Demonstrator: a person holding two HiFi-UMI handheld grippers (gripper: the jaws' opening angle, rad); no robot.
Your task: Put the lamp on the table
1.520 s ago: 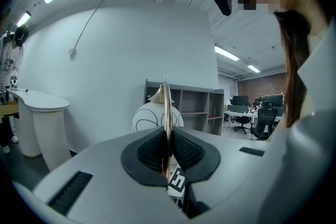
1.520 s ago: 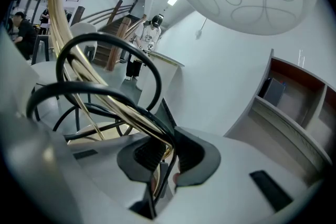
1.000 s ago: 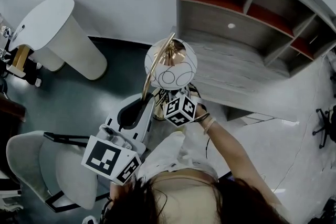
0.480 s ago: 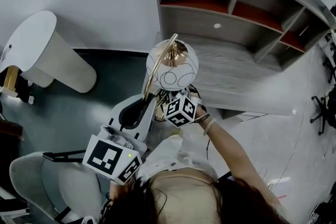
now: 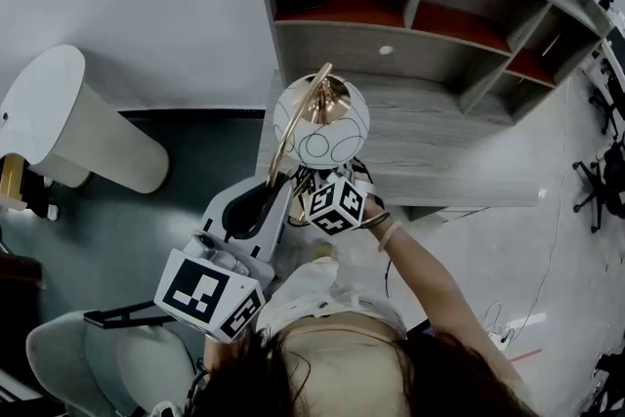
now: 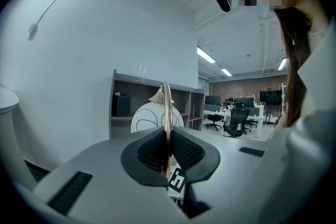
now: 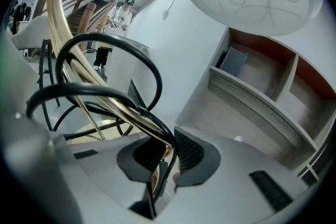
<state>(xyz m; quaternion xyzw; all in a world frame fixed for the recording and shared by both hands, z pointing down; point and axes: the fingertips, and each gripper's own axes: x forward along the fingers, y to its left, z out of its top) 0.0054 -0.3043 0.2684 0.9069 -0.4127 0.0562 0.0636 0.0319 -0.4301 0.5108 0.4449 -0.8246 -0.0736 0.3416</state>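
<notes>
Desk (image 5: 430, 146) further left than before, lamp globe (image 5: 319, 120) above left tool (image 6: 169, 150) and right tool (image 7: 165, 157), both pinching its stem (image 6: 166, 107).

I can't read any text anywhere, honestly. Just black-and-white square patterns on the left gripper cube (image 5: 208, 296) and right gripper cube (image 5: 335, 205), lower middle of the head view. No letters or numbers.

The left gripper (image 6: 169, 152) and the right gripper (image 7: 167, 157) are cased in smooth pale grey shells, and their jaws are faced with black ribbed pads (image 6: 186, 150) set in dark surrounds. A marker cube (image 5: 335, 205) printed with black-and-white squares is carried on the right gripper. Just behind that cube a thin bracelet (image 5: 389, 234) is worn, and further behind it a light-coloured top (image 5: 332, 293) and long dark hair (image 5: 293, 376) are seen.
</notes>
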